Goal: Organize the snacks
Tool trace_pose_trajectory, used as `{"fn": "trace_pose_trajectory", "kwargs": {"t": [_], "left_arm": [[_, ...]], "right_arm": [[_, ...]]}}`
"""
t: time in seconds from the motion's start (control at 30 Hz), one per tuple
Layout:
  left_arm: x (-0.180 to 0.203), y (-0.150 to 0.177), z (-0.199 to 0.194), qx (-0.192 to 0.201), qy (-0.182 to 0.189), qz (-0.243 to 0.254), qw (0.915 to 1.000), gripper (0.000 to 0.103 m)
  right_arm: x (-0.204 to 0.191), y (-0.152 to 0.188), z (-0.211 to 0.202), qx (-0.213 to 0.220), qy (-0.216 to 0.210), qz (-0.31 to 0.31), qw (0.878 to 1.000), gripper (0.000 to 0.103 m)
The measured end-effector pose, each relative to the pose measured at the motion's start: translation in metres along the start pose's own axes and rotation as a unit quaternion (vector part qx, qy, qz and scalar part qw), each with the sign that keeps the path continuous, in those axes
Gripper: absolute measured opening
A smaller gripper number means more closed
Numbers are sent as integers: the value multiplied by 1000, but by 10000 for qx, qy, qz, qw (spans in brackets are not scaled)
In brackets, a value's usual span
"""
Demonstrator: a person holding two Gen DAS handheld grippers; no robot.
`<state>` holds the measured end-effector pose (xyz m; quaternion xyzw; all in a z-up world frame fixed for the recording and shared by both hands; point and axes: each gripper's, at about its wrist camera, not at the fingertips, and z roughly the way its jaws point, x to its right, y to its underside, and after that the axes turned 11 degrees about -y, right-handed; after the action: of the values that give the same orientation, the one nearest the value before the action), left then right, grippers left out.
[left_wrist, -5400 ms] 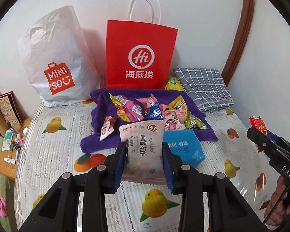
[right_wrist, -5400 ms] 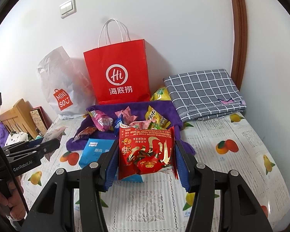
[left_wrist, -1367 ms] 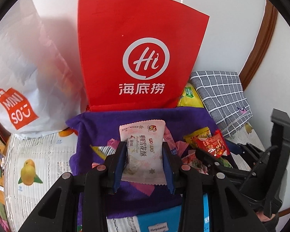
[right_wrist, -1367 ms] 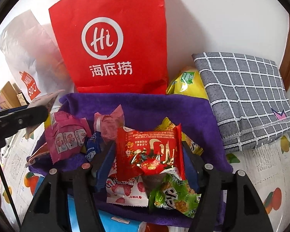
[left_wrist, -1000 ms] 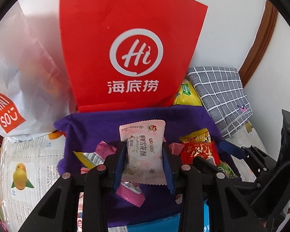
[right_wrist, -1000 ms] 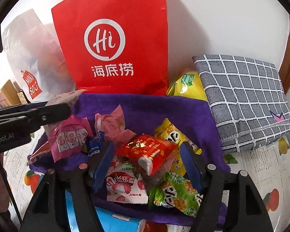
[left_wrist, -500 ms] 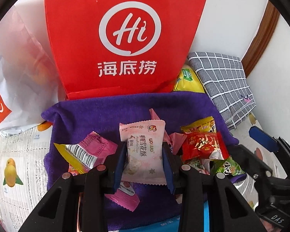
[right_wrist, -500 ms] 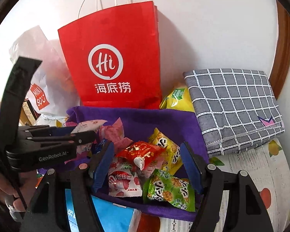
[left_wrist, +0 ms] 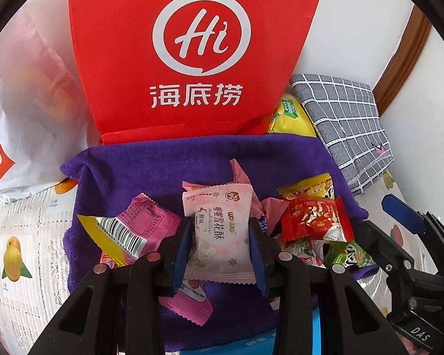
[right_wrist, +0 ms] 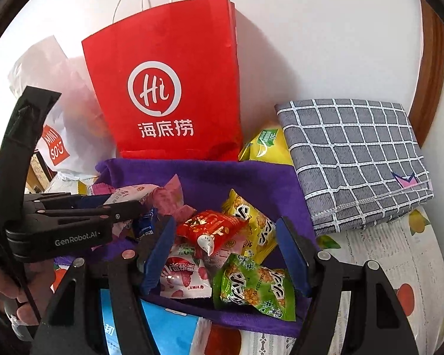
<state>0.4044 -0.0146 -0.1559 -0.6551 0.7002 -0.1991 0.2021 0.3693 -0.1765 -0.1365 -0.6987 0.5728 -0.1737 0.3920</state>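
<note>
My left gripper (left_wrist: 219, 236) is shut on a pale pink snack packet (left_wrist: 219, 224), held upright over the purple towel (left_wrist: 127, 177). Loose snacks lie on the towel: a pink packet with a barcode (left_wrist: 133, 227) to the left and a red packet (left_wrist: 313, 219) to the right. In the right wrist view my right gripper (right_wrist: 225, 248) stands open above the pile. The red packet (right_wrist: 210, 230) lies loose beyond its pads, beside a yellow packet (right_wrist: 251, 222) and a green packet (right_wrist: 251, 290). The left gripper (right_wrist: 127, 204) reaches in from the left with the pink packet (right_wrist: 130, 193).
A red paper bag (right_wrist: 162, 88) stands against the wall behind the towel (right_wrist: 222, 174), with a white plastic bag (right_wrist: 59, 118) to its left. A folded grey checked cloth (right_wrist: 355, 159) and a yellow bag (right_wrist: 266, 145) lie at the right. A blue packet (right_wrist: 168, 325) sits at the towel's near edge.
My right gripper let go of the red packet, which dropped onto the pile, then drew back and up. My left gripper carried the pink packet over the towel and tilted down.
</note>
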Motion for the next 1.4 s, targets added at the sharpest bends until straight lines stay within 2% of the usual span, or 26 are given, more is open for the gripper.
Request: {"fn": "trace_pose_trajectory", "kwargs": {"t": [0.17,0.63,1.0,1.4], "left_arm": [[0,-1,-2,-25,63,-33,10000,46],[-5,1,-28,162,-47,-74,9998,60],[-14,13,-43,115,-91,-138,9998,63],[-18,33,-42,-134,-53,-116,9998,68]], "right_arm": [[4,2,7,-99,22,48,9999,69],[9,3,10,-248,60,108,9996,69],[8,4,11,-355,77,108,9993,69],[8,4,9,-411,138,105,9990,69]]}}
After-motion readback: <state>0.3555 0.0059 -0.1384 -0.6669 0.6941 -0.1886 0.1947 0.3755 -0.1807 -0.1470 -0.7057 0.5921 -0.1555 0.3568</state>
